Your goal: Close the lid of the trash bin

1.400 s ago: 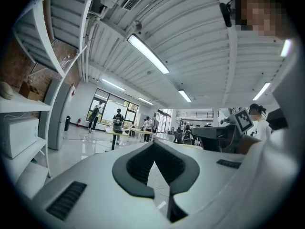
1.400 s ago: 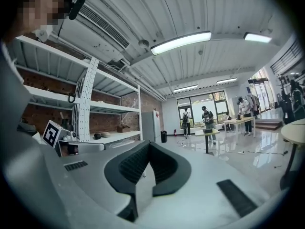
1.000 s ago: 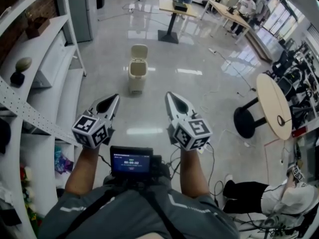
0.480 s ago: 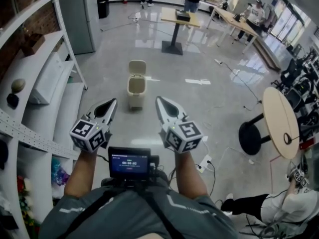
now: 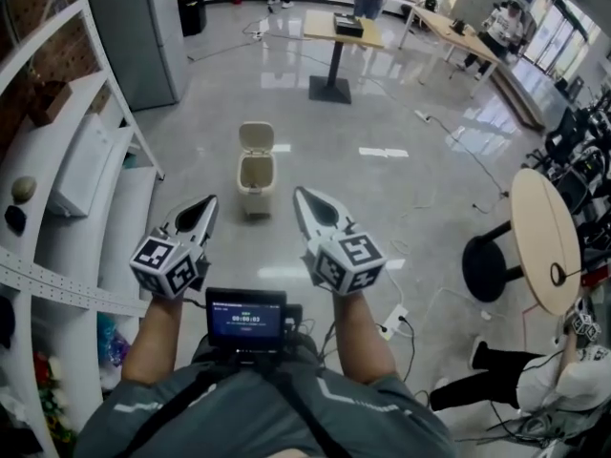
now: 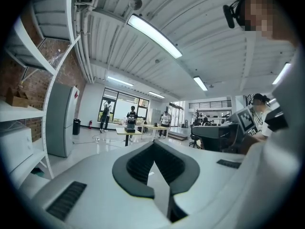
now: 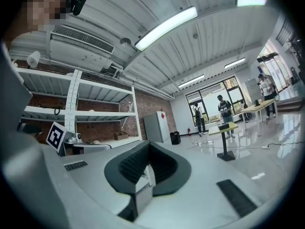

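Both forearms (image 5: pixel 160 337) stretched fwd from torso, approx parallel, held above the floor (image 5: pixel 382 198). Left tool (image 5: pixel 202 208) & right tool (image 5: pixel 307 203) point ahead, marker cubes facing up, each w/ jaws pressed together, nothing between. Trash bin (image 5: pixel 254 177) stands on floor well ahead, approx in line btwn the tips, lid (image 5: pixel 256 138) tipped up.

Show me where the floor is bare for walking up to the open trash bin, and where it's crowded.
Bare floor lies straight in front of the open trash bin and continues behind it toward the pedestal table. To the bin's left the shelving closes in. The lower right is crowded: cables and the round table.
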A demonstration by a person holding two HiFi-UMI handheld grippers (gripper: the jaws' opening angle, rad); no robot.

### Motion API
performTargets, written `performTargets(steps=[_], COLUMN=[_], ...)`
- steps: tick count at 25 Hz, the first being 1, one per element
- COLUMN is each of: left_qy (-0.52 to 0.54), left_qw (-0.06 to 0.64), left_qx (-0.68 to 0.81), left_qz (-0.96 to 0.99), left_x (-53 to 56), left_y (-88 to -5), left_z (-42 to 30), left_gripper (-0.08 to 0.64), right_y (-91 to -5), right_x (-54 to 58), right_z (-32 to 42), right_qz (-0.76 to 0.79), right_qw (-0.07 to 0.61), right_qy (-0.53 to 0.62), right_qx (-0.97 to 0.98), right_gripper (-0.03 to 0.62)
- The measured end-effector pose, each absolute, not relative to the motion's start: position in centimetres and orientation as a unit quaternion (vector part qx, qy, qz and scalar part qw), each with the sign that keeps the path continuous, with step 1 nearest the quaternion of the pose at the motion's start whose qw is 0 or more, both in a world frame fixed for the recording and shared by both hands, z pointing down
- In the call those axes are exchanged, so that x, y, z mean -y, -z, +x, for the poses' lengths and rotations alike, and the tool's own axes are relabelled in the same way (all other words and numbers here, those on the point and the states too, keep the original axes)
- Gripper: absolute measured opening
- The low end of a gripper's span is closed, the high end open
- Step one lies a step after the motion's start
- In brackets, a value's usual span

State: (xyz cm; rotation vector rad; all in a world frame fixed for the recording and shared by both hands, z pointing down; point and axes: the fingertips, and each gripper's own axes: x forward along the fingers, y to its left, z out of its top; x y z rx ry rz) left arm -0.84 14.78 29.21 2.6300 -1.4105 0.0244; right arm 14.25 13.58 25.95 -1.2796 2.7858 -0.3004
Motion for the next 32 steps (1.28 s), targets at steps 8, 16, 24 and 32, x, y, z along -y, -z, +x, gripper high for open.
performTargets(steps=[8, 16, 24, 32], left_qy=[0.002, 0.025, 0.019, 0.036], left_qw=[0.074, 0.068, 0.083, 0.101], left_qx=[0.451, 0.438, 0.425, 0.407], left_qz=[0.890, 0.896, 0.901, 0.907], left_x=[-8.2, -0.6, 5.5, 10.4], left_y=[-29.0, -28.0, -28.2, -29.2], left_z=[-1.5, -5.3, -9.4, -10.6], left_gripper=[-0.008, -0.008, -0.008, -0.008], right_y=[-26.2, -25.0, -24.9, -25.2], right_x=[-7.6, -1.0, 4.6, 8.8], right_z=[12.7, 9.0, 3.9, 2.1], right_qz=[-0.425, -0.430, -0.429, -0.439], right_qw=[0.016, 0.007, -0.023, -0.042], right_qy=[0.093, 0.081, 0.044, 0.054], right_qx=[-0.900, -0.899, -0.902, -0.896], right_gripper=[0.009, 0.009, 0.009, 0.011])
